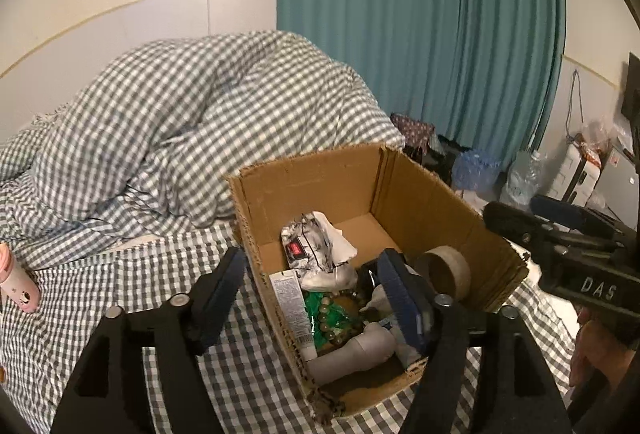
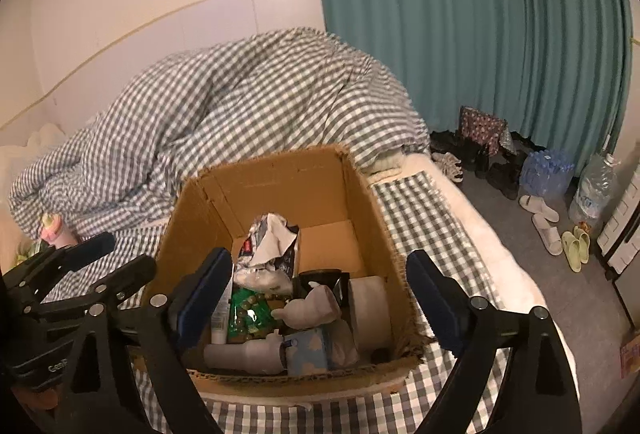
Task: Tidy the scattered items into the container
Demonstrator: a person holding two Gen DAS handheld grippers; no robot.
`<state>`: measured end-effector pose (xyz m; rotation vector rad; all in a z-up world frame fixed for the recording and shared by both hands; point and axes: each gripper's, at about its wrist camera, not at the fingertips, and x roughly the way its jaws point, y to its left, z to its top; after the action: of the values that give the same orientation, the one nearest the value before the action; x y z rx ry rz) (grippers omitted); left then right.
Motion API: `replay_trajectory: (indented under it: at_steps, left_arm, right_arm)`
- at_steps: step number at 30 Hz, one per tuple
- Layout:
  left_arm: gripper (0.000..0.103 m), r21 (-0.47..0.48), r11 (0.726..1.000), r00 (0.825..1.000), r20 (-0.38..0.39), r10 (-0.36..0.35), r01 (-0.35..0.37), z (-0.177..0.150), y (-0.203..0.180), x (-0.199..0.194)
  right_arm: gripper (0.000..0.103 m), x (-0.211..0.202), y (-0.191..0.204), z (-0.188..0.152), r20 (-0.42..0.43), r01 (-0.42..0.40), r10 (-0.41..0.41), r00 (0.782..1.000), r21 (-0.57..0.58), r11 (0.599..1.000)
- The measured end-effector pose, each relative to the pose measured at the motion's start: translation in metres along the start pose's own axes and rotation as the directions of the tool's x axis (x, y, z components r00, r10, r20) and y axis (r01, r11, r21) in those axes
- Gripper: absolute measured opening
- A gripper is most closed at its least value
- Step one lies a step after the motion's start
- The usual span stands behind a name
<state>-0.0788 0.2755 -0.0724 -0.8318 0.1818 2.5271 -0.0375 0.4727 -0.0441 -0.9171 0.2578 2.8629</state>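
Both black grippers, left [image 1: 308,298] and right [image 2: 320,298], hang with jaws apart and empty over the brown cardboard box [image 2: 276,170], so lift clear, then fetch the pink bottle [image 1: 18,284] left of it.

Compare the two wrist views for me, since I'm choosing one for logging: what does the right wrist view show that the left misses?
Only the right wrist view shows the slippers on the floor and the blue patterned pack in the box. Only the left shows the pink bottle's whole body. Both show the cardboard box, the gingham duvet, the teal curtain and open jaws.
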Motion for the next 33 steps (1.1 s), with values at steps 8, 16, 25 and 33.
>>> replay_trajectory:
  at_steps: [8, 16, 25, 33]
  left_arm:
    - [0.103, -0.023, 0.999, 0.998, 0.050, 0.032, -0.031, 0.005, 0.009, -0.035]
    - [0.103, -0.038, 0.998, 0.994, 0.085, 0.062, -0.059, 0.006, 0.016, -0.070]
    - [0.103, -0.062, 0.993, 0.986, 0.129, 0.103, -0.096, 0.002, 0.032, -0.115]
    - [0.103, -0.113, 0.981, 0.975, 0.140, 0.170, -0.155, -0.010, 0.064, -0.147]
  right_arm:
    - [0.103, -0.040, -0.006, 0.010, 0.058, 0.013, -0.014, 0.998, 0.026, 1.000]
    - [0.103, -0.072, 0.000, 0.012, 0.085, 0.019, -0.022, 0.996, 0.040, 0.999]
    - [0.103, -0.102, 0.028, 0.011, 0.127, -0.004, 0.004, 0.992, 0.003, 1.000]
    - [0.103, -0.117, 0.064, 0.009, 0.140, -0.051, 0.056, 0.988, -0.041, 0.998]
